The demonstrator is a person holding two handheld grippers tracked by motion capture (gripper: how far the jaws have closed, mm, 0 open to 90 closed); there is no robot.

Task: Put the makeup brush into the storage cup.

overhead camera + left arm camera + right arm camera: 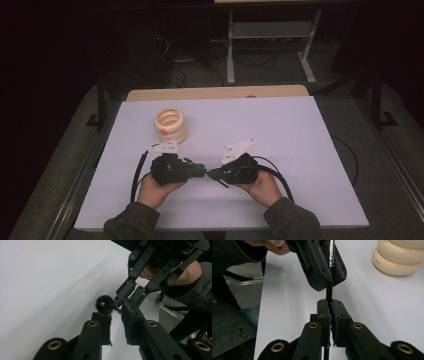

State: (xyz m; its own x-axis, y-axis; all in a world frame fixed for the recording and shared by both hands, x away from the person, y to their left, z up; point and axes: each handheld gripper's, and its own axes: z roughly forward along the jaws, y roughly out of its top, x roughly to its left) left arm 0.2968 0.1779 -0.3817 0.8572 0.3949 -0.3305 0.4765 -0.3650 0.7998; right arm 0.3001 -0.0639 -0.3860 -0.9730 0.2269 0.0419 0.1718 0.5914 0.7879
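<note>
A thin brush with a black handle [329, 293] and a silver ferrule [331, 255] runs between the two grippers, which meet tip to tip over the white table [260, 125]. My right gripper [330, 303] is shut on the black handle. In the high view it [211, 174] points left. My left gripper [201, 171] points right at it. In the right gripper view the ferrule lies along the left gripper's [331, 285] jaws. The brush's blurred dark head [103, 303] sits at one left jaw tip. The left gripper [116, 312] shows a narrow bare gap between its pads.
A cream container of stacked rings [171, 125] with an orange spot stands on the table behind the left hand. A wooden edge [215, 92] runs along the table's far side. Metal frame legs [231, 45] and cables lie on the dark floor beyond.
</note>
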